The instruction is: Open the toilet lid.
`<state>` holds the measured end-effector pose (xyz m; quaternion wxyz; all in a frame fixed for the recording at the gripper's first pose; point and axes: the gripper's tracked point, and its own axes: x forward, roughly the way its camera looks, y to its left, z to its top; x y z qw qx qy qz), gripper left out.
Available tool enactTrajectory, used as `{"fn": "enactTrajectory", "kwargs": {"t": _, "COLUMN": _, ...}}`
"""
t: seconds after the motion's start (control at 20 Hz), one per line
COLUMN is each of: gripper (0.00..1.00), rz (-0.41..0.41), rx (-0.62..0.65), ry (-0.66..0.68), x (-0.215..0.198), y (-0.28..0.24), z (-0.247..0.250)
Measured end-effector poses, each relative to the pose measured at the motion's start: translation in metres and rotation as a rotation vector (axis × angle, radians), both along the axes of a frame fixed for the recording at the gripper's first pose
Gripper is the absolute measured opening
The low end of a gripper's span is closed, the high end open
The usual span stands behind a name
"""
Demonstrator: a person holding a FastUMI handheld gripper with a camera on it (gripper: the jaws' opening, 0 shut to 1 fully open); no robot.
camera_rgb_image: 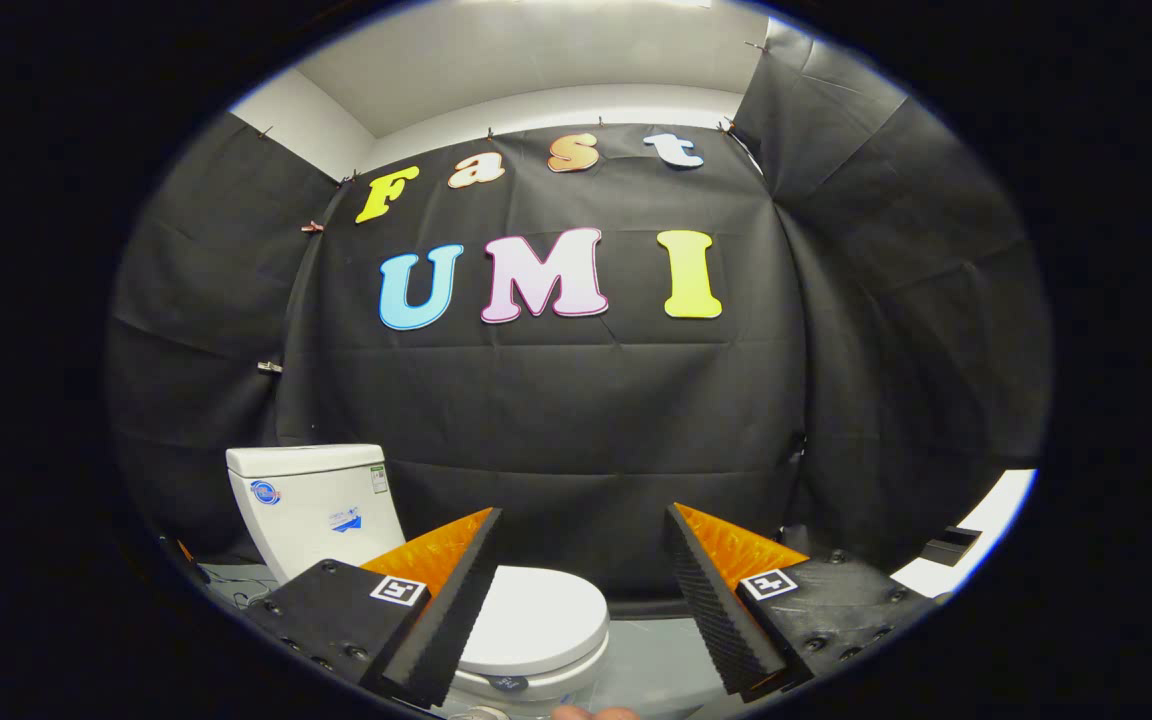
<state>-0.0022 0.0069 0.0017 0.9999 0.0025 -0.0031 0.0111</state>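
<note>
A white toilet stands low and to the left, ahead of my fingers. Its tank (pixel 311 505) rises behind the left finger (pixel 446 600). The white lid (pixel 536 618) lies flat and closed over the bowl, partly hidden by that finger. My gripper (pixel 581 525) is open, with a wide gap between the two fingers and nothing in it. It hovers above and in front of the toilet, apart from the lid. The right finger (pixel 711 600) sits to the right of the bowl.
Black cloth walls close in the booth behind and on both sides. A grey floor (pixel 656 660) shows beside the toilet. A white surface with a dark object (pixel 951 550) sits at the far right. Part of a hand (pixel 591 713) shows below the fingers.
</note>
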Motion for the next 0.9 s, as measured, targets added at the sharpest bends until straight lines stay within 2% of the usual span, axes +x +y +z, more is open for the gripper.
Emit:
{"fn": "enactTrajectory", "kwargs": {"t": 0.15, "gripper": 0.98, "rz": 0.001, "rx": 0.027, "ry": 0.114, "x": 0.003, "y": 0.004, "z": -0.023}}
{"fn": "enactTrajectory", "kwargs": {"t": 0.3, "gripper": 0.98, "rz": 0.058, "rx": 0.034, "ry": 0.225, "x": 0.007, "y": 0.018, "z": -0.050}}
{"fn": "enactTrajectory", "kwargs": {"t": 0.5, "gripper": 0.98, "rz": 0.061, "rx": 0.090, "ry": 0.280, "x": 0.021, "y": 0.015, "z": -0.057}}
{"fn": "enactTrajectory", "kwargs": {"t": 0.7, "gripper": 0.98, "rz": 0.042, "rx": 0.149, "ry": 0.379, "x": 0.035, "y": 0.019, "z": -0.087}}
{"fn": "enactTrajectory", "kwargs": {"t": 0.9, "gripper": 0.98, "rz": 0.078, "rx": 0.286, "ry": 0.631, "x": 0.024, "y": 0.046, "z": -0.160}}
